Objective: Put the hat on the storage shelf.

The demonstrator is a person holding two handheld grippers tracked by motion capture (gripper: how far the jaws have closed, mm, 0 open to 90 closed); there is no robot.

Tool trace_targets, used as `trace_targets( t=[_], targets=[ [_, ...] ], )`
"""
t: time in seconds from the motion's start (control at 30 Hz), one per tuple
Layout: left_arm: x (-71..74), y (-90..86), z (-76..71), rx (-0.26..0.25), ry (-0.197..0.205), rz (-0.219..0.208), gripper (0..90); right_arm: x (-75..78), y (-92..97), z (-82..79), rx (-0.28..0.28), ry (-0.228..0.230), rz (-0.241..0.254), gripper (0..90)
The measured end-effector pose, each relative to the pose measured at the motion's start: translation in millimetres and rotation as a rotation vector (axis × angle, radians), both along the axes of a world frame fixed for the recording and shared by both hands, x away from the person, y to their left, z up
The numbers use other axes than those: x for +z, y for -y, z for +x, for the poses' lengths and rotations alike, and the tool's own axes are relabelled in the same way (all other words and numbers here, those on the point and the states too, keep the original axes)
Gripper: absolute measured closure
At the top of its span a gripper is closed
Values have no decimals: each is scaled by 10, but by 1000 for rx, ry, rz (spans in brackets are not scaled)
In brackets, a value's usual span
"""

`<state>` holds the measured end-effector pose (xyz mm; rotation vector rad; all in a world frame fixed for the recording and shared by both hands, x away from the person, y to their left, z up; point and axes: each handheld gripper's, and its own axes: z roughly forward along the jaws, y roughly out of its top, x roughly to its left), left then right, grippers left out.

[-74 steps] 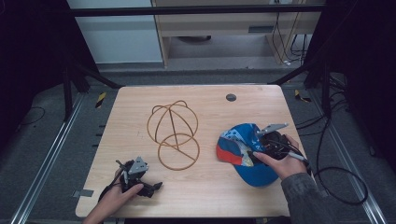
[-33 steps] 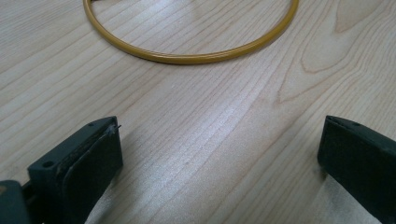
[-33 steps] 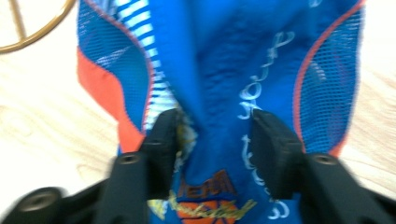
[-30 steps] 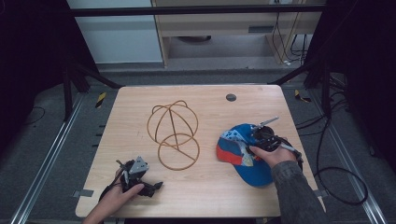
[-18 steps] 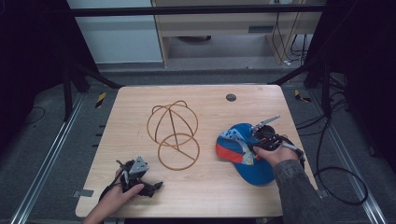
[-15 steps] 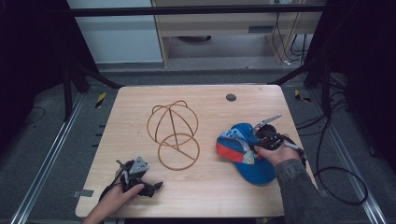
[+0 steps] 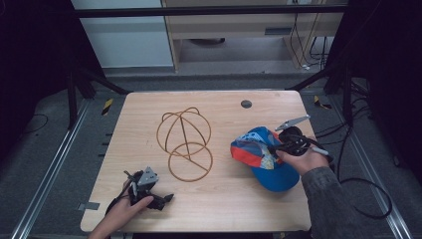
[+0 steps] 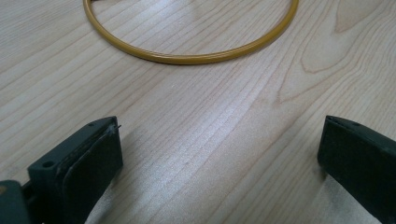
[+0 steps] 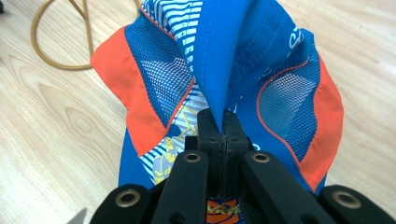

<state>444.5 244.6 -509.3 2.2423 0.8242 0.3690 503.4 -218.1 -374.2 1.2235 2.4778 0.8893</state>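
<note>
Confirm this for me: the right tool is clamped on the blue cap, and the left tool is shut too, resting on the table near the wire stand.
Not quite. The left tool is open: the left gripper view shows its jaws wide apart over bare table. The rest holds: the right tool is clamped on the blue cap, near the wire stand.

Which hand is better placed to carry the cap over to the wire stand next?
The right. Its gripper is already shut on a fold of the cap. The left gripper rests open on the table near the wire stand, holding nothing.
</note>
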Motion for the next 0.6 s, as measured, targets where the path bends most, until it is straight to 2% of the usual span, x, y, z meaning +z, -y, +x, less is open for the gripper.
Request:
trace_targets(
  t=[0.37, 0.6],
  targets=[
    [0, 0, 0, 0, 0, 0, 0, 389, -59, -58, 41, 66, -8, 899],
    [-3, 4, -2, 5, 1, -7, 0, 620, -105, -66, 61, 91, -10, 899]
  ],
)
